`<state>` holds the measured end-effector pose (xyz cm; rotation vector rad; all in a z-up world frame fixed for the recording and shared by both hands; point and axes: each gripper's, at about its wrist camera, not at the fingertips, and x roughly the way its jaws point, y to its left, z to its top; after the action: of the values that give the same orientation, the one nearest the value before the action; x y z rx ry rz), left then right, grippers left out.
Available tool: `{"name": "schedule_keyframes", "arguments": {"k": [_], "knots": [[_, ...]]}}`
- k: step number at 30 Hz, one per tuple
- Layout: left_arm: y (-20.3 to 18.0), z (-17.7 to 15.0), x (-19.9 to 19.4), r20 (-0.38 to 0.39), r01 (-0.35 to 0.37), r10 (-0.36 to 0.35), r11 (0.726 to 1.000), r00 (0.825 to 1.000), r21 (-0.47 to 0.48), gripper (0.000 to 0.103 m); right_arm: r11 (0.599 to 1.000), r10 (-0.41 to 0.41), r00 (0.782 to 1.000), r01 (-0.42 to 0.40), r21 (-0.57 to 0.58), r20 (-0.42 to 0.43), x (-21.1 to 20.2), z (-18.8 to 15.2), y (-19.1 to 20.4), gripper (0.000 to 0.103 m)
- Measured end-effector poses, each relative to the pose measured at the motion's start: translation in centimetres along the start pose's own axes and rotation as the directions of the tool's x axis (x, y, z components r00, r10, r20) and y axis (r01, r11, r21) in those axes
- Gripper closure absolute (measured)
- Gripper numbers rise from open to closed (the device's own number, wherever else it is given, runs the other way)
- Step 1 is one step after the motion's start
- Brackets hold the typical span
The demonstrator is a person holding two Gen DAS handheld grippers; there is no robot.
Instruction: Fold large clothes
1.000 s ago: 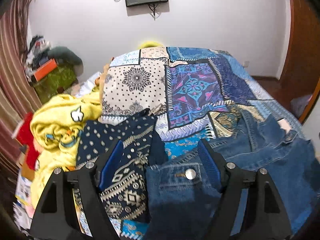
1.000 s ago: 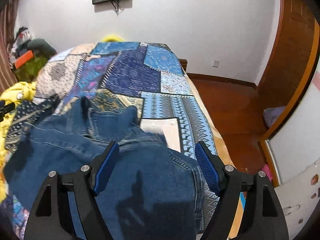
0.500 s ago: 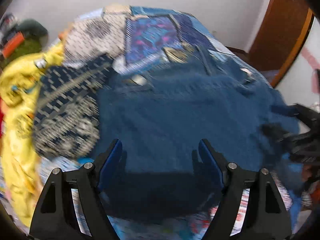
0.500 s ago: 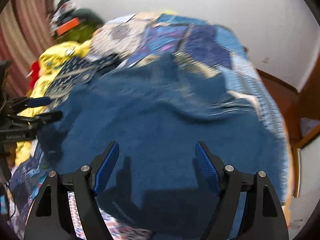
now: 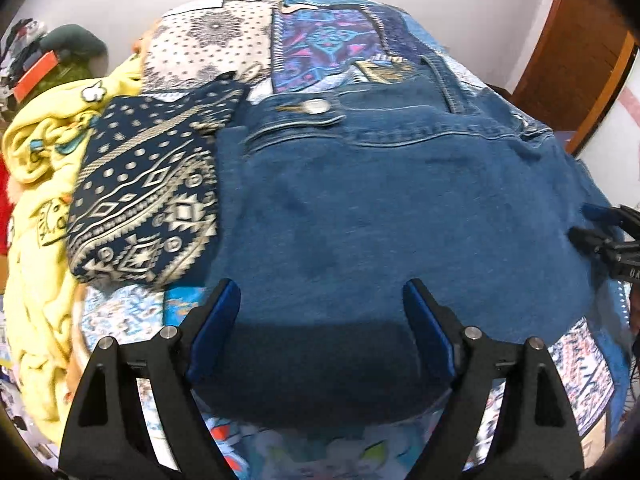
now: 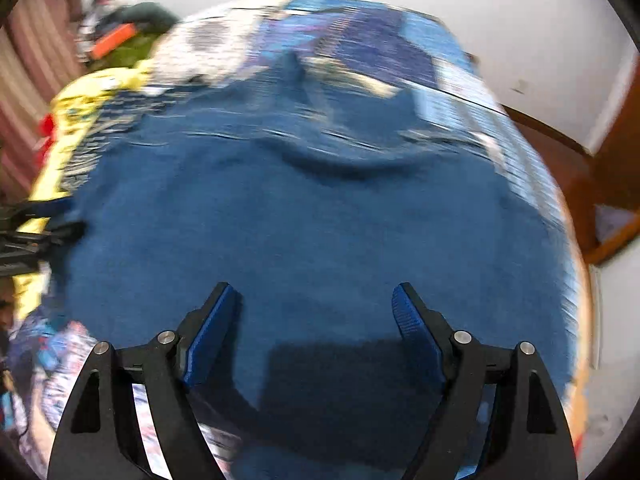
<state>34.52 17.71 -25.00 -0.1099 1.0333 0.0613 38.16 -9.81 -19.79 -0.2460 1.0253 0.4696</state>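
Observation:
Blue jeans (image 5: 380, 200) lie spread flat across the bed, waistband button (image 5: 316, 106) at the far side. My left gripper (image 5: 320, 292) hovers over their near left part; its jaws are opening and the pads touch no denim. My right gripper (image 6: 314, 292) hangs over the near right part of the jeans (image 6: 300, 220), jaws also opening, nothing pinched. Each gripper shows at the edge of the other's view: the right gripper (image 5: 586, 224) at the far right, the left gripper (image 6: 60, 218) at the far left. The right wrist view is blurred.
A navy patterned garment (image 5: 148, 192) lies left of the jeans, a crumpled yellow garment (image 5: 44, 152) beyond it. A patchwork bedspread (image 5: 320, 36) covers the bed. A wooden door (image 5: 580, 60) stands to the right, and a clutter pile (image 5: 48, 60) at the back left.
Both grippers have sunk toward the bed and tilted downward. The jeans, bunched with the waistband between the left fingers a second ago, now lie spread flat beneath both.

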Motion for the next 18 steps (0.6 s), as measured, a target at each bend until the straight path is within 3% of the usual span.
{"name": "schedule_keyframes", "arguments": {"k": [2,4,8,12,15,18], "knots": [[0.9,-0.6,-0.4,0.001,-0.03,0.03,0.999,1.0,-0.011,0.019,1.0,0.011,1.0,-0.012,0.02,0.021,-1.1,-0.8,-1.0,0.025],[1.9,-1.0,-0.8,0.007,-0.056,0.057,0.998,0.998,-0.029,0.018,0.999,-0.043,0.999,0.042,0.033,0.027,-2.1,-1.4,-1.5,0.025],[4.3,-2.3,-1.7,0.015,-0.033,0.036,0.991,0.999,-0.131,0.016,0.992,-0.119,0.992,0.117,0.048,0.04,-3.6,-2.4,-3.0,0.025],[5.7,-3.6,-2.9,0.025,-0.025,0.03,0.981,0.999,-0.194,0.015,0.986,-0.146,0.988,0.142,0.089,0.044,-4.8,-3.7,-4.6,0.025],[6.8,-4.4,-3.7,0.023,-0.115,0.121,0.975,0.992,-0.191,0.015,0.98,-0.171,0.985,0.167,0.108,0.033,-5.4,-4.6,-5.9,0.024],[8.6,-5.5,-4.1,-0.01,-0.187,0.189,0.958,0.982,-0.218,0.015,0.98,-0.126,0.992,0.12,0.16,0.028,-5.5,-5.3,-7.2,0.02]]}}
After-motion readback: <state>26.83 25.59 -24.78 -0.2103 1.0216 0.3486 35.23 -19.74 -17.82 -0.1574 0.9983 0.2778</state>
